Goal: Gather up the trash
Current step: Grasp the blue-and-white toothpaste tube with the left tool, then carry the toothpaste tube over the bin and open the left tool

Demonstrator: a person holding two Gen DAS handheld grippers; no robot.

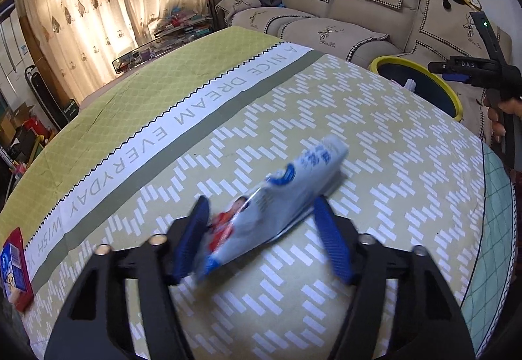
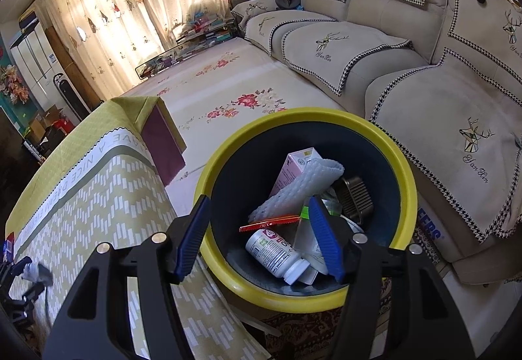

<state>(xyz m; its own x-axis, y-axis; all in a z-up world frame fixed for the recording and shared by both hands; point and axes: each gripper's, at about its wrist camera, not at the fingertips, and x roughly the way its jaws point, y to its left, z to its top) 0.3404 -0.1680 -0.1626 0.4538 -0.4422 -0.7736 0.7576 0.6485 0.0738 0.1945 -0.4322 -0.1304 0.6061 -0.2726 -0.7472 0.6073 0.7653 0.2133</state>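
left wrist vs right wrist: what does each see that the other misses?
Left wrist only: left tool around a blue-white wrapper, and a red carton at the table edge.
Right wrist only: the bin's contents, a white bottle, pink box and foam sheet, under the empty right tool.
Both: yellow-rimmed bin, patterned tablecloth, sofa.

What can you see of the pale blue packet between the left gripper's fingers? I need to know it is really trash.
The packet is a soft, crumpled pouch of glossy film, pale grey-blue with blue print, a blue round logo and a red-clothed figure near its low end. It lies slanted on the patterned tablecloth, blurred. It sits between the left gripper fingers; the left pad touches it, while the other pad's contact is unclear. Whether it is empty cannot be told.
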